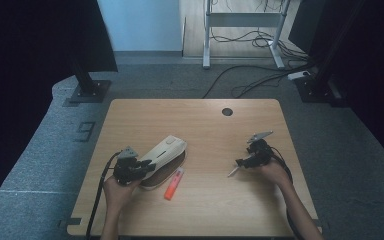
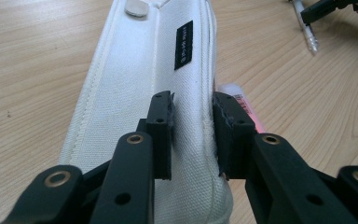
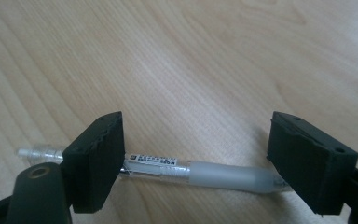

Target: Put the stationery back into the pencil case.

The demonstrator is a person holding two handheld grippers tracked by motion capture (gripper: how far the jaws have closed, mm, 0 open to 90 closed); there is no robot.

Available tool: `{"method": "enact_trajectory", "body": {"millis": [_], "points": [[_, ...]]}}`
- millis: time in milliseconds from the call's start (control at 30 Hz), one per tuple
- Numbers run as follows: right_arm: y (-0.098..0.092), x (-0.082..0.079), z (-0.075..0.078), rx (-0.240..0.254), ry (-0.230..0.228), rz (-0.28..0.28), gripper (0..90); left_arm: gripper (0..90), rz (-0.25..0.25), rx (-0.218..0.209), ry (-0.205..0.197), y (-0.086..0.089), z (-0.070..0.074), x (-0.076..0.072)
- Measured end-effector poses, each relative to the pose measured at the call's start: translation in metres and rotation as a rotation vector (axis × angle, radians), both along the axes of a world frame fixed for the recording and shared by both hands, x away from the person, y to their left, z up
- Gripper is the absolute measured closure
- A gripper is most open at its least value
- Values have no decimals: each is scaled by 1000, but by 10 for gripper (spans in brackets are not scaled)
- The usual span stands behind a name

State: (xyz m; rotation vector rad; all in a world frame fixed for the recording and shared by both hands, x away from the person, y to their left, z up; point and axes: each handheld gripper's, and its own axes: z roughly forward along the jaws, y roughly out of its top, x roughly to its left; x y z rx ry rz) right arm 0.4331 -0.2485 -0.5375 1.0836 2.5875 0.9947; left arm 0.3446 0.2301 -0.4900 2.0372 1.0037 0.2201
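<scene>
While left hand-held gripper (image 2: 193, 135) clamps the pouch (image 2: 154, 93), right hand-held gripper (image 3: 196, 163) gapes over pen (image 3: 205, 172).

White fabric pencil case (image 2: 140, 93) lies lengthwise on the table, its edge pinched. Clear pen (image 3: 191, 170) with frosted grip lies flat, well apart.

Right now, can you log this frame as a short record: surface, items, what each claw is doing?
surface: wooden table
items: white pencil case, orange highlighter, clear pen
left claw: shut on the pencil case's edge
right claw: open, jaws either side of the pen lying on the table, not pressing it
highlighter: lies beside the pencil case, untouched
</scene>
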Motion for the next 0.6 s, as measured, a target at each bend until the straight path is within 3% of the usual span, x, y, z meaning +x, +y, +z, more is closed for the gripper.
{"method": "enact_trajectory", "body": {"millis": [133, 367, 600], "points": [[-6, -5, 0, -2, 6, 7, 192, 697, 0, 0, 0, 0, 0, 0], [-21, -15, 8, -3, -26, -4, 191, 697, 0, 0, 0, -1, 0, 0], [-36, -42, 18, -25, -59, -38, 191, 696, 0, 0, 1, -2, -1, 0]]}}
